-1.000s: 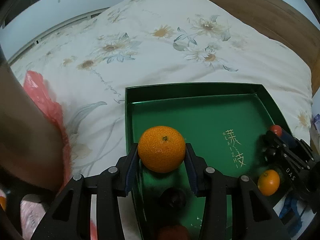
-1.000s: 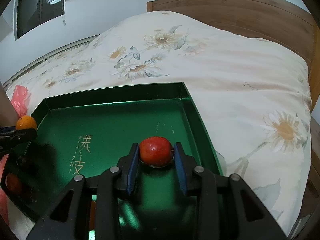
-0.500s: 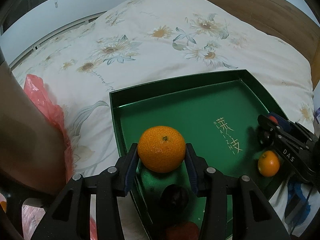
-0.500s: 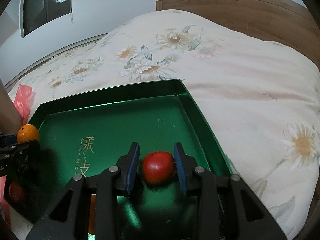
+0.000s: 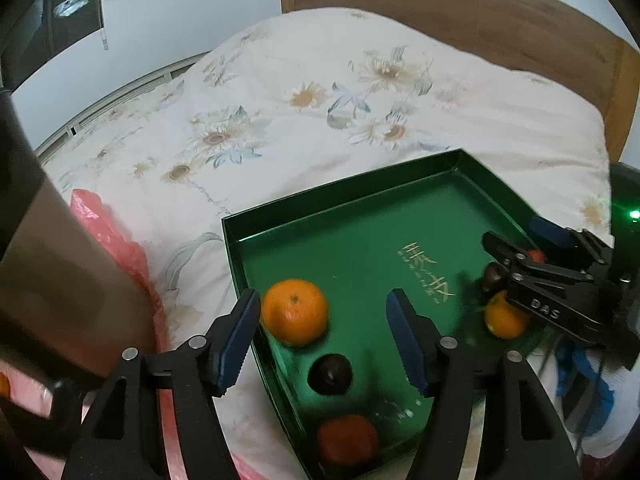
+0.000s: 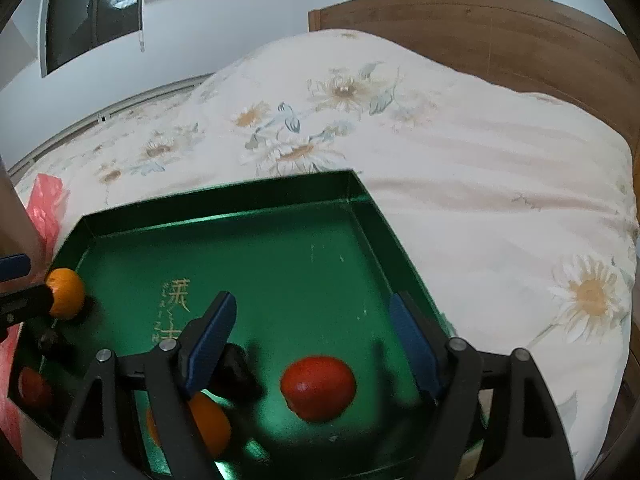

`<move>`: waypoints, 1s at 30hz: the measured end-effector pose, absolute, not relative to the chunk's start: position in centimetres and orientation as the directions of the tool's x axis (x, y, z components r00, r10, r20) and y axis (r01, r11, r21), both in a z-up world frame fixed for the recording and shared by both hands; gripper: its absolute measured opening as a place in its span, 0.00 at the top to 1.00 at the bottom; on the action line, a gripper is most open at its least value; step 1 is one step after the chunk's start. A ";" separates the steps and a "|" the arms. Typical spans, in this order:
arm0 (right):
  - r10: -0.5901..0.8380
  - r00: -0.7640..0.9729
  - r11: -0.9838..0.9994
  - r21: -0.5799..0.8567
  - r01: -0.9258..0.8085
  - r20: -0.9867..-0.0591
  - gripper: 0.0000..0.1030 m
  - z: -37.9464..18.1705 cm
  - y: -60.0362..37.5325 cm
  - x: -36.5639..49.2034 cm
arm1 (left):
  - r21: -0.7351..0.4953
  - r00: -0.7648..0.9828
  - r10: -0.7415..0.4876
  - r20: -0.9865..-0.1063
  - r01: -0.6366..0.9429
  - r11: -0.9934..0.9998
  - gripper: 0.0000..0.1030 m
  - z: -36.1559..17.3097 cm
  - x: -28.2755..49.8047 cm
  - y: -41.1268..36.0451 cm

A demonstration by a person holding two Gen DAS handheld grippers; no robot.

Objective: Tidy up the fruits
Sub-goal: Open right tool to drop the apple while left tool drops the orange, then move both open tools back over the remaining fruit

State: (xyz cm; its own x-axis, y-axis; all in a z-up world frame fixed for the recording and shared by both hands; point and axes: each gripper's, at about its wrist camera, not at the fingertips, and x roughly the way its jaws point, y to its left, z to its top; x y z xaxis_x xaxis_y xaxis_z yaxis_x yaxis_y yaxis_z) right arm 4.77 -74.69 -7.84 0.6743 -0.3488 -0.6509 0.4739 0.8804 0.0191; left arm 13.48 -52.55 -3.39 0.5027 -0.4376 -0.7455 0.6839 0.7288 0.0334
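A green tray (image 5: 344, 200) lies on the bed. In the left wrist view my left gripper (image 5: 322, 320) is open; a large orange (image 5: 294, 312) rests on the tray by its left finger. A dark fruit (image 5: 330, 368) and a red fruit (image 5: 348, 440) lie nearer the camera. My right gripper (image 6: 312, 336) is open over the tray (image 6: 224, 196); a red fruit (image 6: 318, 388) lies between its fingers. A small orange (image 6: 208, 424) and a dark fruit (image 6: 240, 364) lie under its left finger. The large orange (image 6: 64, 294) shows at far left.
The bed has a floral quilt (image 5: 320, 100) and a wooden headboard (image 5: 480, 20). A red plastic bag (image 5: 116, 248) lies left of the tray. The right gripper body (image 5: 560, 288) reaches over the tray's right side, next to a small orange (image 5: 504, 316).
Both grippers have opened. The left one let the large orange down onto the tray; the right one let go of the red fruit, which now lies on the tray. Both pulled back slightly.
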 end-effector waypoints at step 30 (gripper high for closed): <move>-0.276 0.764 0.915 0.082 0.394 -0.584 0.00 0.1 -65.0 -3.9 | -0.007 0.657 -0.362 -0.661 0.477 0.879 0.34 3.6 3.3 -29.4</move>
